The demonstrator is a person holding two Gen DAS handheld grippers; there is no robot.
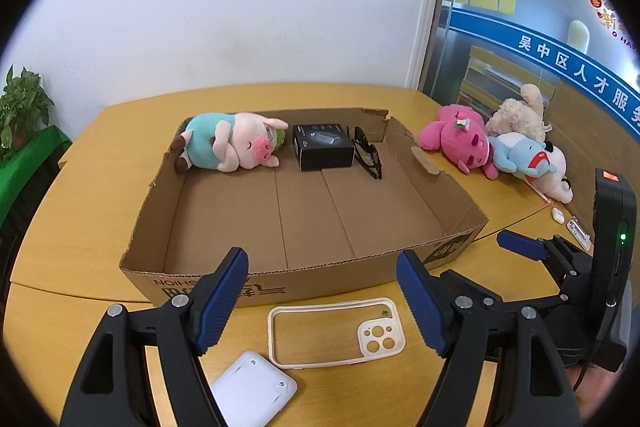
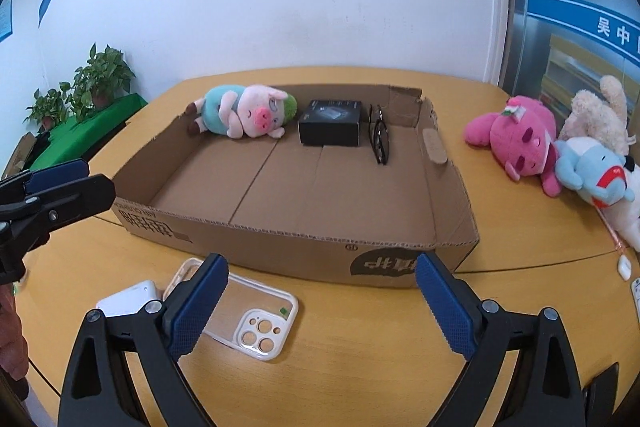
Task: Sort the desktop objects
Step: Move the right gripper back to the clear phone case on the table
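Left of the left gripper, potted plants stand on a green cloth off the edge of the yellow wooden surface; this gripper's blue-padded fingers are spread wide and hold nothing; a white rounded-corner device lies on the surface just below and between them; a clear phone case with a cream rim lies flat between the two fingers, camera cut-out toward the right finger. Beyond the fingertips sits a shallow open cardboard tray, its printed front wall nearest; along its far wall, from left to right, lie a pig plush in a teal shirt on its side, a small black box just beside it, and folded dark glasses against the box's right side; the rest of the tray floor is bare. The right gripper hangs above the surface in front of the tray's right half, fingers parted and gripping nothing, with the phone case partly behind its left finger. Right of the tray, on the surface, a pink plush, a beige plush and a light-blue plush lie heaped, touching; nearer, a small white earbud-like item sits by the right edge.
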